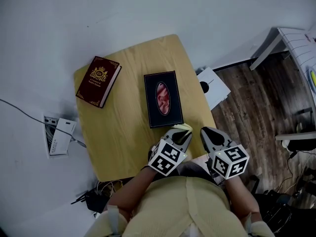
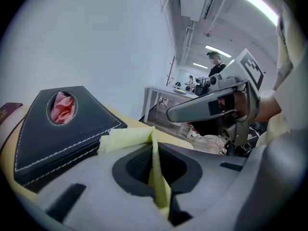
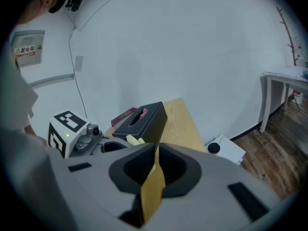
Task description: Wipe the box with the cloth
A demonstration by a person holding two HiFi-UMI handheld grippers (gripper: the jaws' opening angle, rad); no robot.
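A black leather tissue box [image 1: 163, 98] with pink tissue in its oval opening lies on the small wooden table [image 1: 118, 127]. My left gripper [image 1: 180, 134] is just off the box's near end, shut on a pale yellow cloth [image 1: 182, 128]. In the left gripper view the cloth [image 2: 129, 138] is pinched between the jaws and folds out toward the box [image 2: 62, 124]. My right gripper [image 1: 209, 133] hovers beside it over the table's near right corner. Its jaws [image 3: 156, 150] are shut with nothing held; only the table shows through the thin slit. From there the box [image 3: 144, 119] lies ahead and to the left.
A dark red book [image 1: 98, 80] lies on the table's far left part. On the floor are a white device [image 1: 214, 86] to the right, a white box and power strip [image 1: 59, 136] to the left, and cables [image 1: 96, 194]. A white desk [image 1: 296, 43] stands at far right.
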